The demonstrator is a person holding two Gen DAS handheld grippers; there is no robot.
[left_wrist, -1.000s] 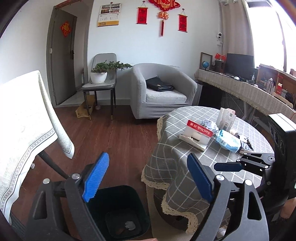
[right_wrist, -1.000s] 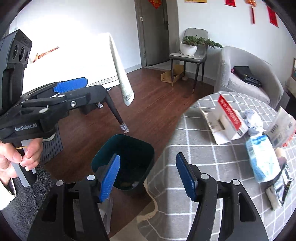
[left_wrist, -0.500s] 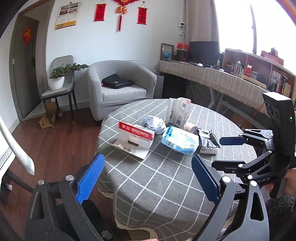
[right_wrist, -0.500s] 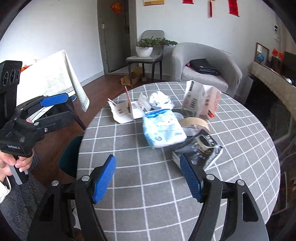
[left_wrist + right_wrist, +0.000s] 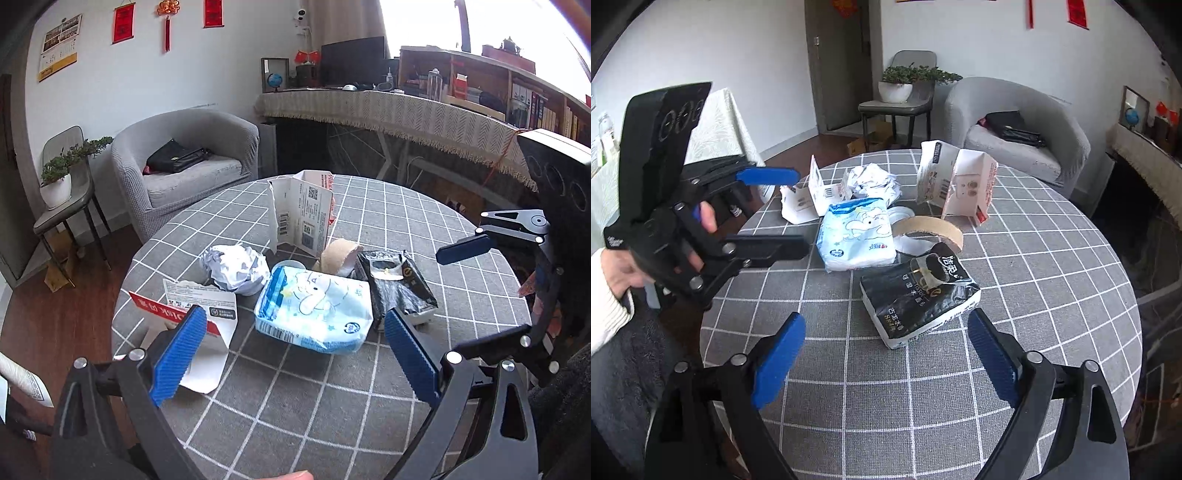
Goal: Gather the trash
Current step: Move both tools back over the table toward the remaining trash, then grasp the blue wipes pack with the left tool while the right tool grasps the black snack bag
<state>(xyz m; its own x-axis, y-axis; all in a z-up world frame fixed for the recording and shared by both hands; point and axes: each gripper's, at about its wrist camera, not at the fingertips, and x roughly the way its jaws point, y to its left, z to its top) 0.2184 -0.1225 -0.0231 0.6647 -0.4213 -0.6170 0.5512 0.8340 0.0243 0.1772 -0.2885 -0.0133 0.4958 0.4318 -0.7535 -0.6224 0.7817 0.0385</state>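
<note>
Trash lies on a round table with a grey checked cloth: a blue-and-white wipes pack, a black tissue pack, crumpled paper, a flat torn red-and-white carton, an upright torn carton and a cardboard tape ring. My left gripper hovers wide open before the wipes pack. My right gripper faces the black tissue pack, its jaws opening with nothing between them.
A grey armchair with a black bag and a chair bearing a potted plant stand beyond the table. A long cloth-covered desk runs along the back right. A white-clothed table is at left, with wooden floor around it.
Both views have swung from the floor and the dark bin onto the tabletop; the bin is out of sight. The right jaws have spread wider. The left gripper has rolled and come closer to the trash.
</note>
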